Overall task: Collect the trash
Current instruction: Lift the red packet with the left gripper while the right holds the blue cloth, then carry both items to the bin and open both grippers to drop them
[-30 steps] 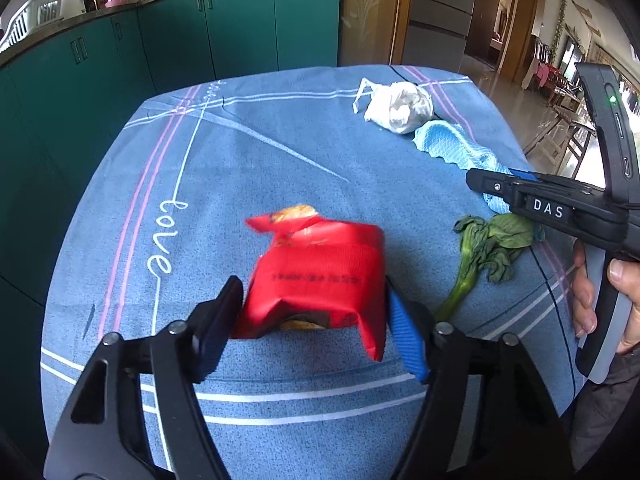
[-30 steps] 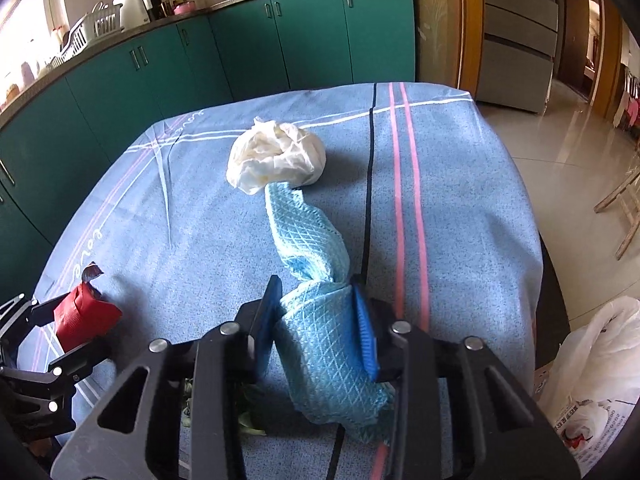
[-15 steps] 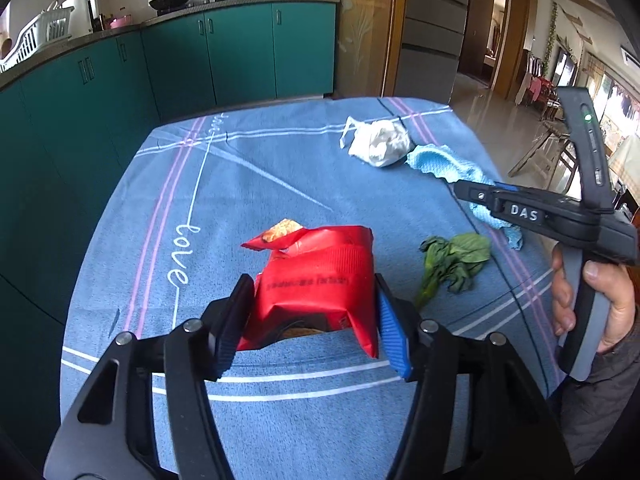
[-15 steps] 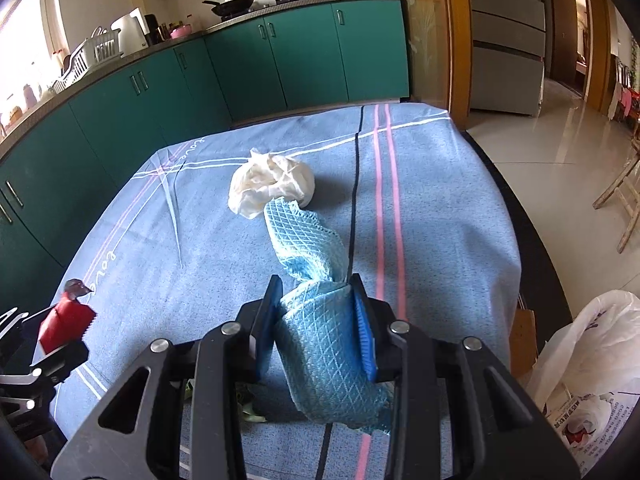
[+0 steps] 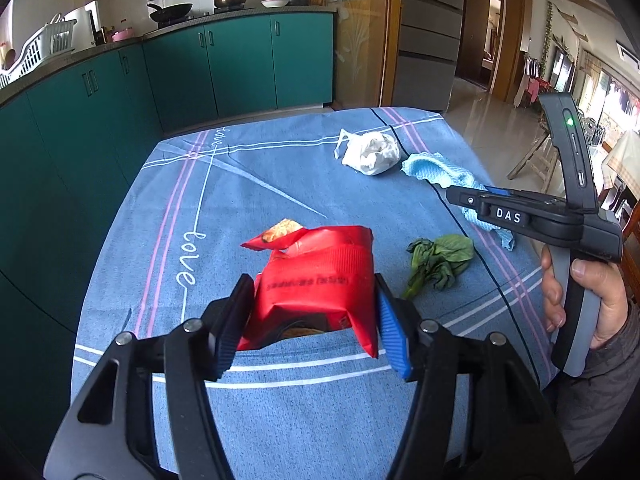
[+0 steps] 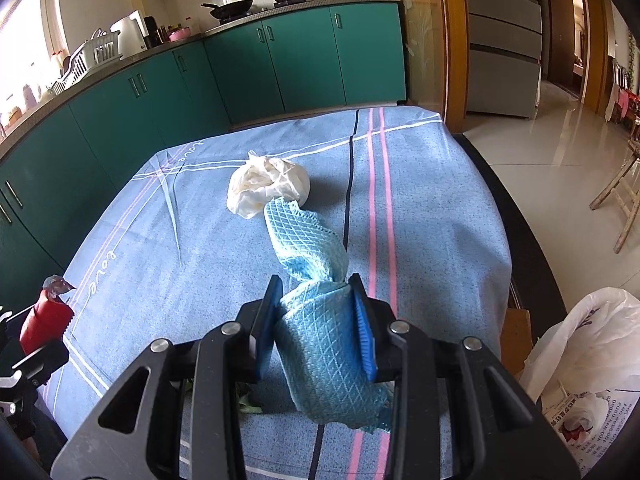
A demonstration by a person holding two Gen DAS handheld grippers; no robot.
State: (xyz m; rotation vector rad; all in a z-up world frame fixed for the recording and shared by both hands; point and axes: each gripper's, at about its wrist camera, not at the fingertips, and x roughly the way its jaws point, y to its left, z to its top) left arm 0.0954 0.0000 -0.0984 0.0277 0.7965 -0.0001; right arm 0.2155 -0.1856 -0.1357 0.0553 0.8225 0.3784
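Observation:
My left gripper (image 5: 312, 324) is shut on a red snack wrapper (image 5: 316, 284) and holds it above the blue tablecloth (image 5: 248, 208). My right gripper (image 6: 316, 332) is shut on a light blue waffle cloth (image 6: 320, 344) whose far end trails on the table toward a crumpled white paper ball (image 6: 268, 188). The ball (image 5: 370, 154) and a wilted green leaf (image 5: 438, 258) lie on the table in the left wrist view. The right gripper (image 5: 472, 200) shows there from the side. The wrapper (image 6: 44, 316) shows at the left edge of the right wrist view.
A white plastic bag (image 6: 580, 360) holding printed waste sits on the floor right of the table. Teal cabinets (image 5: 172, 76) run behind the table. A wooden chair (image 6: 624, 200) stands on the tiled floor at right. The table's right edge (image 6: 508, 240) drops off close by.
Both grippers have risen and drawn back from the table, each keeping its hold. The wrapper and cloth end are lifted higher; more of the kitchen shows.

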